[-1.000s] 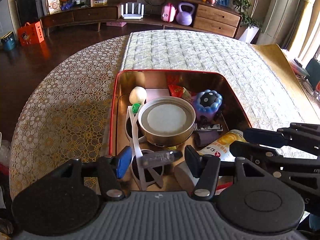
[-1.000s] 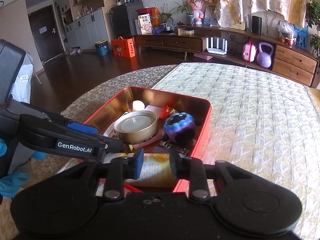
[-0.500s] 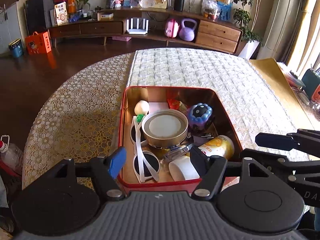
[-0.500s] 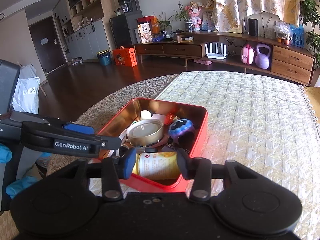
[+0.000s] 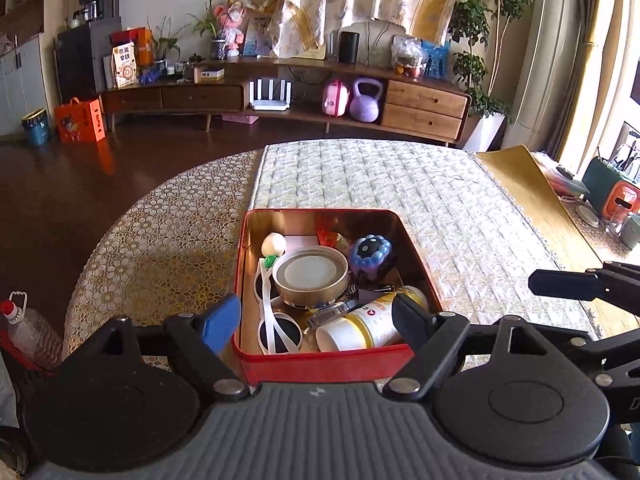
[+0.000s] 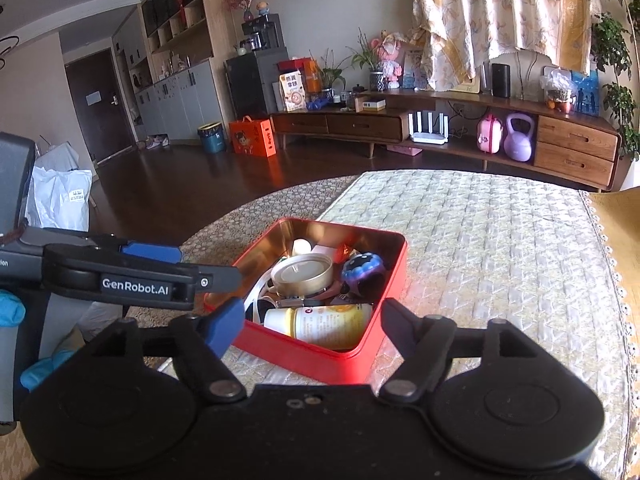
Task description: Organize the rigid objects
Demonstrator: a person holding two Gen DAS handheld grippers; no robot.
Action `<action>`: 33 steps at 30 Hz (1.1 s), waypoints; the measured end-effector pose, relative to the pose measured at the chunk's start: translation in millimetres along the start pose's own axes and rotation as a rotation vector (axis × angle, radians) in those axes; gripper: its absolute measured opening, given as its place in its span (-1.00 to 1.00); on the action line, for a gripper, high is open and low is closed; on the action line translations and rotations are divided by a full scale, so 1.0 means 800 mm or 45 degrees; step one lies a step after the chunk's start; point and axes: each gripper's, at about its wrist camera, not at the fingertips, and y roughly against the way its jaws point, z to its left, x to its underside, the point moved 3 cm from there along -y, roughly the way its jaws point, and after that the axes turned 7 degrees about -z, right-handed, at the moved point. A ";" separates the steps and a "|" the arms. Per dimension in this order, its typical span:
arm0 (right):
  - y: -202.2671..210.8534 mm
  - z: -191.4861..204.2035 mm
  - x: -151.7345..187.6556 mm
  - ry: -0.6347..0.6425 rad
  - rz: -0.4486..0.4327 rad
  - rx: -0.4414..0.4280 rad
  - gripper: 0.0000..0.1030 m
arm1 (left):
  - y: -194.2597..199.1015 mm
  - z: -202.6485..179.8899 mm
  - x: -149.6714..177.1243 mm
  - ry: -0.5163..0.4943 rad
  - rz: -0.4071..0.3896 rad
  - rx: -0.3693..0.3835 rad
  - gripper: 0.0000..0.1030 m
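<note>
With both grippers, left (image 5: 316,316) and right (image 6: 312,318), open and empty above the full tin (image 5: 320,366), we should lift clear without clipping its rim.

The rectangular metal tin (image 5: 320,368) is showing red outside and shiny gold inside. In it, a round brass-coloured lid with a white centre (image 5: 311,274) is lying beside a purple-blue ball with black dots (image 5: 370,254), white-framed sunglasses with black lenses (image 5: 276,322) and a yellow-and-white bottle (image 5: 366,324). The quilted cream runner (image 6: 500,248) is lying over a gold circle-patterned tablecloth (image 5: 156,248). One blue finger pad (image 5: 220,322) is facing a black one (image 5: 408,320).
</note>
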 end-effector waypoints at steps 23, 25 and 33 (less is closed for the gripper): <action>0.090 -0.019 0.035 -0.039 -0.175 0.121 0.99 | 0.071 -0.057 0.018 -0.010 -0.103 0.038 0.97; 0.095 -0.021 0.039 -0.055 -0.179 0.134 0.99 | 0.074 -0.062 0.020 -0.009 -0.100 0.023 0.97; 0.106 -0.025 0.049 -0.068 -0.187 0.165 0.99 | 0.085 -0.076 0.032 -0.024 -0.086 0.004 0.97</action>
